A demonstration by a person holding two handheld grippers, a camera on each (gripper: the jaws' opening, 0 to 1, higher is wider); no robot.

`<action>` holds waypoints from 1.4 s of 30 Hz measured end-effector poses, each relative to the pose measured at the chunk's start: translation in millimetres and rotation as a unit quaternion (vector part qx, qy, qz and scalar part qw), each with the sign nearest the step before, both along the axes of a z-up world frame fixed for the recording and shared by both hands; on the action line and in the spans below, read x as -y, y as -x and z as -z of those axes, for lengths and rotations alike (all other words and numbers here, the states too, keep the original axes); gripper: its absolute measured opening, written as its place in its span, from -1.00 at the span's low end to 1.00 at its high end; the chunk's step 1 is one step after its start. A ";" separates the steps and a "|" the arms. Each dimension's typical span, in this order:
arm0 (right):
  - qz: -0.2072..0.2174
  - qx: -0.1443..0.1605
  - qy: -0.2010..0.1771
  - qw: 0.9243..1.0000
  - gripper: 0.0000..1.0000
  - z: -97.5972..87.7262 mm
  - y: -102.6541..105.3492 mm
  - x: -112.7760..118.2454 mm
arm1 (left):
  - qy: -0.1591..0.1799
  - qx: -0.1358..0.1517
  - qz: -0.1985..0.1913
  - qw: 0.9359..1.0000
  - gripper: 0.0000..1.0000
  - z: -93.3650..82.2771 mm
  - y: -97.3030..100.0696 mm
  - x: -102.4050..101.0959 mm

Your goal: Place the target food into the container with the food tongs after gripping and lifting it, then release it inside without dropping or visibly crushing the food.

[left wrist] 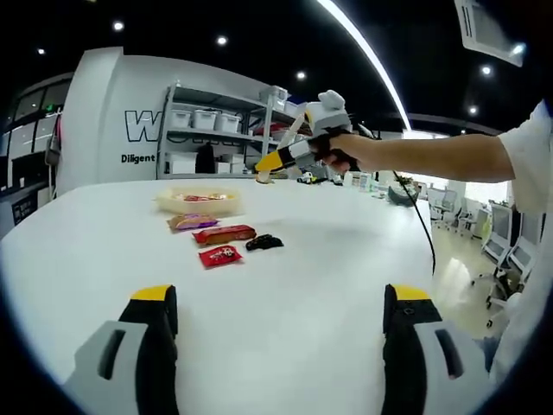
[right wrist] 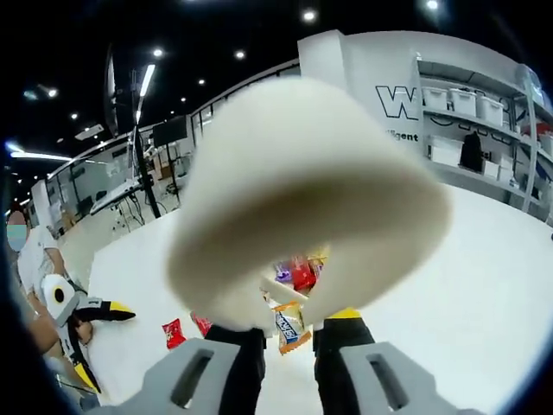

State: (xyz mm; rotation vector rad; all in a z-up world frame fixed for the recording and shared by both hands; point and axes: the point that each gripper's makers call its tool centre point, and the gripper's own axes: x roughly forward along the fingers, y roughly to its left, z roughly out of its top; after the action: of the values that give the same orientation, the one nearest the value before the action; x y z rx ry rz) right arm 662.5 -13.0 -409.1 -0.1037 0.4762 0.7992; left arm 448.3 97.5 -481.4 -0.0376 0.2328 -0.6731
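We see a broad white table (left wrist: 346,285) with a shallow bowl (left wrist: 197,201) at its far left. In front of the bowl lie snack packets (left wrist: 223,234) and a dark lump (left wrist: 263,243). In the right gripper view our right gripper (right wrist: 288,333) is clenched on a pale bun (right wrist: 302,194), held up well above the table. Our left gripper (left wrist: 281,304) is near the table edge, jaws spread apart and grasping nothing.
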 end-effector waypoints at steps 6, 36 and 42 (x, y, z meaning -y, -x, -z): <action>0.005 0.007 0.000 1.000 -0.72 2.3 -13.8 -6.7 | 0.006 0.001 0.000 1.000 0.95 -1.3 0.6 -0.1; 0.047 -0.007 0.019 0.999 -0.69 42.4 -73.5 -30.6 | 0.027 -0.002 0.015 1.000 0.93 -4.1 2.5 2.5; 0.047 -0.005 0.027 0.999 -0.66 50.4 -82.1 -30.9 | 0.030 -0.008 0.020 0.999 0.94 -3.2 3.3 3.9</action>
State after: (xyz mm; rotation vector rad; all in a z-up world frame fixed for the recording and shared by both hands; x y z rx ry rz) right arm 744.6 17.9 -459.5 -0.1256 0.5091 0.6957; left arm 445.0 93.6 -478.2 -0.0953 0.2299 -0.7198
